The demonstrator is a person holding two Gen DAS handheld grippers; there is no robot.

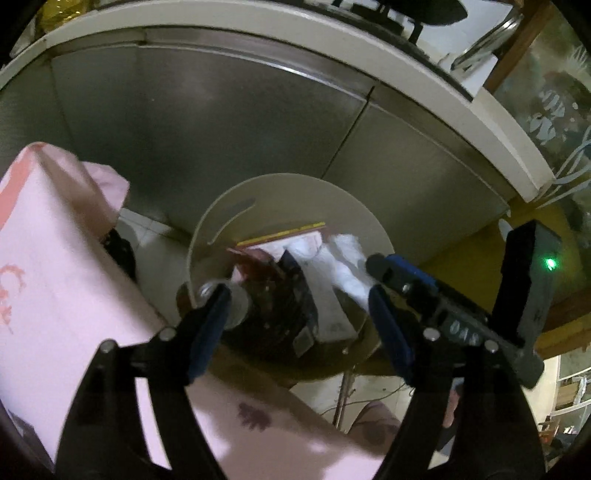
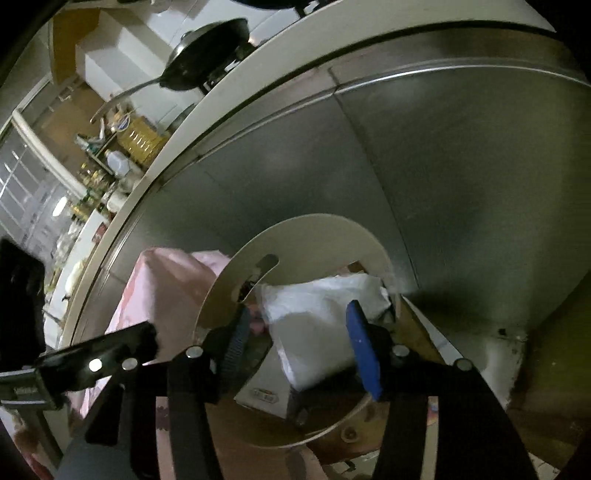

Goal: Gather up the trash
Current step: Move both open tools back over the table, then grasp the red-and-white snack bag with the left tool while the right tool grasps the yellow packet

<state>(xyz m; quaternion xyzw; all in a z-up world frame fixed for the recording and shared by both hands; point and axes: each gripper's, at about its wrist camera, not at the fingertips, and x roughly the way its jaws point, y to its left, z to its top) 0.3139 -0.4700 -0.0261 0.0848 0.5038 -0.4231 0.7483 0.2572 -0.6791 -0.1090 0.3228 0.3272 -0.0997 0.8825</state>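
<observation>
A round cream bin (image 1: 295, 192) stands open in front of steel cabinet doors. Inside lie white plastic bags (image 1: 343, 258), a dark packet (image 1: 284, 295) and a red and yellow wrapper (image 1: 280, 236). My left gripper (image 1: 295, 299) hangs open over the bin's mouth, with nothing pressed between its blue pads. My right gripper (image 2: 299, 314) is open too, just above the bin (image 2: 314, 236). A white bag (image 2: 314, 325) lies between and below its fingers, and the pads do not press on it. In the left wrist view the right gripper's fingers (image 1: 402, 273) reach in from the right.
Pink printed material (image 1: 55, 258), cloth or bag, crowds the bin's left side (image 2: 166, 288). Steel cabinet fronts (image 1: 221, 129) rise behind the bin under a white countertop edge (image 1: 258, 18). A dark pan (image 2: 210, 55) sits on the counter. Pale floor (image 1: 155, 251) shows beside the bin.
</observation>
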